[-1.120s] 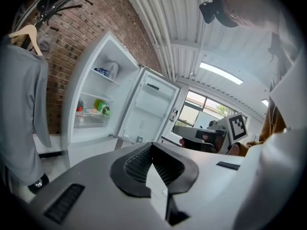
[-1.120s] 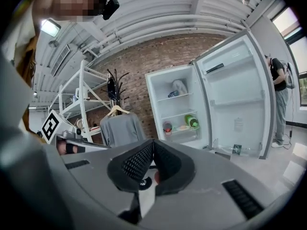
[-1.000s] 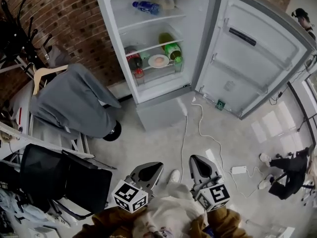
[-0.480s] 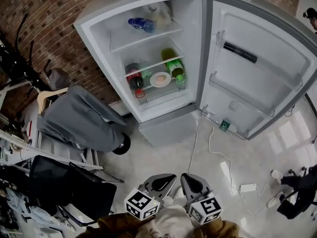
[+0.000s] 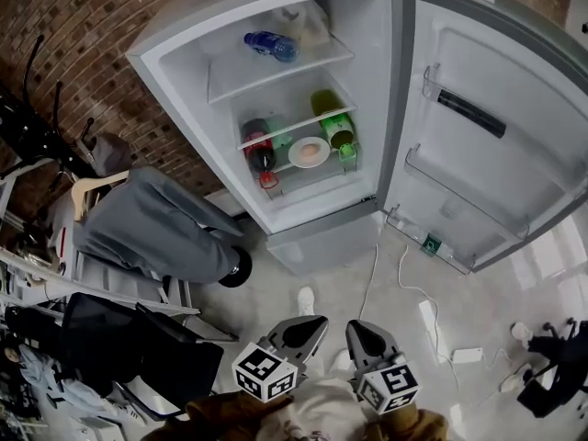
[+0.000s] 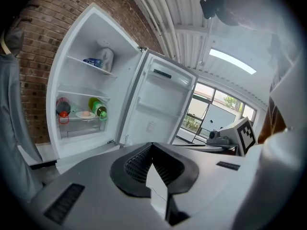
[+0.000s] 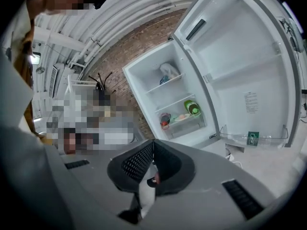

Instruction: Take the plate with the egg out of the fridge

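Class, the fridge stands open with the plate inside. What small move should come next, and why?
Probably move the right gripper toward the lower shelf, opening its jaws. The plate with the egg sits there between a red-capped bottle and a green bottle; that gripper and the left gripper are shut, well short of the fridge.

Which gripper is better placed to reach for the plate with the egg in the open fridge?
Left, marginally. Both grippers are shut and far from the fridge, but the left gripper lines up with the plate in the head view; the right gripper sits off toward the door.
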`<state>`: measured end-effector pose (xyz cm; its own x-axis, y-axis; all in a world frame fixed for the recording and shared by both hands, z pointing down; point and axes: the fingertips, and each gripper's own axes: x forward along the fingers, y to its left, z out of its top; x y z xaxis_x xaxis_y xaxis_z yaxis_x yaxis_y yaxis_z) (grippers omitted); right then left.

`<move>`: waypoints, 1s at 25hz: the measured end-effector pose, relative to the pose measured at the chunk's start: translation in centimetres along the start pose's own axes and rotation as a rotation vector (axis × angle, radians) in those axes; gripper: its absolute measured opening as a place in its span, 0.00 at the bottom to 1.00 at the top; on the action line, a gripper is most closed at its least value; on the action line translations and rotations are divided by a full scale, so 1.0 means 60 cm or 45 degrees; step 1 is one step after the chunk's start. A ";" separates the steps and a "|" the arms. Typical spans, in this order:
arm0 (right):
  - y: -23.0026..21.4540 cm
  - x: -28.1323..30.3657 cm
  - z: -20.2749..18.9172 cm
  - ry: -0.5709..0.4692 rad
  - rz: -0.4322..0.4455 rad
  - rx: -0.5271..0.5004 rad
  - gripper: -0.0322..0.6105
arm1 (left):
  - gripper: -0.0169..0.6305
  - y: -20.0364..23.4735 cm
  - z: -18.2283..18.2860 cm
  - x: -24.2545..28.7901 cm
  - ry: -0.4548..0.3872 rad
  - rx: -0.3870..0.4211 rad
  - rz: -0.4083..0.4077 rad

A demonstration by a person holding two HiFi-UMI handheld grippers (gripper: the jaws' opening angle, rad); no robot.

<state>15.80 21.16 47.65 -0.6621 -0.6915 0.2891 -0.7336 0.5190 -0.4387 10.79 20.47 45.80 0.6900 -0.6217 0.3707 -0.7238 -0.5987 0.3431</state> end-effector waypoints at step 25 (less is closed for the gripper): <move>-0.068 0.379 0.223 -0.142 -0.324 -0.078 0.06 | 0.04 0.370 0.216 0.122 -0.040 0.037 -0.212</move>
<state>5.77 -3.38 44.62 -0.4369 -0.8526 0.2865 -0.8842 0.3487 -0.3107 -0.13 -3.93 44.93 0.8004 -0.5280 0.2839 -0.5995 -0.7087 0.3719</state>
